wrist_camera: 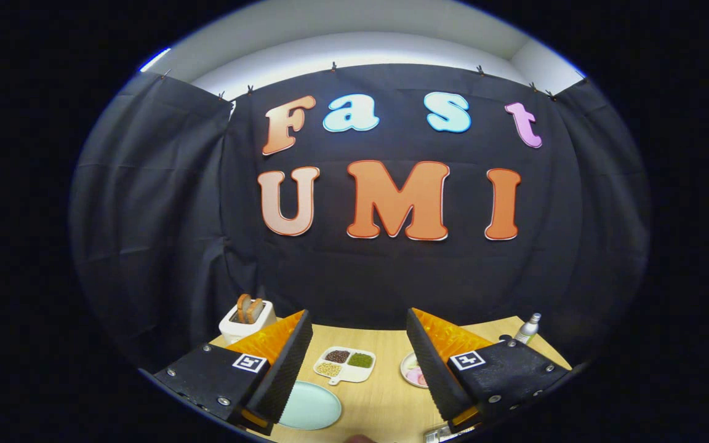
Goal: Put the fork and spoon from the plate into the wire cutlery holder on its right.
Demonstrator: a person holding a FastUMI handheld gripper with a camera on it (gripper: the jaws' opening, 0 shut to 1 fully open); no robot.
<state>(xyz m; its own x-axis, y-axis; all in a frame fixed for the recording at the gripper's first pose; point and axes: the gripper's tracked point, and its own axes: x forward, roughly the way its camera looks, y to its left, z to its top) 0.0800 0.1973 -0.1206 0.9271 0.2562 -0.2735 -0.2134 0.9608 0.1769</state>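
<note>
My gripper (359, 320) is held high above a wooden table (385, 400), level and facing the back wall, and it is open with nothing between its fingers. A pale green plate (312, 406) lies on the table below the left finger (280, 363), which hides its left part. A small piece of shiny metal (439, 434) shows at the base of the right finger (434, 363); too little of it is visible to tell what it is.
A white toaster (245, 321) holding toast stands at the back left. A white divided dish (344, 364) of grains lies between the fingers. A small plate with pink food (415, 373) sits by the right finger. A small bottle (528, 328) stands at the back right.
</note>
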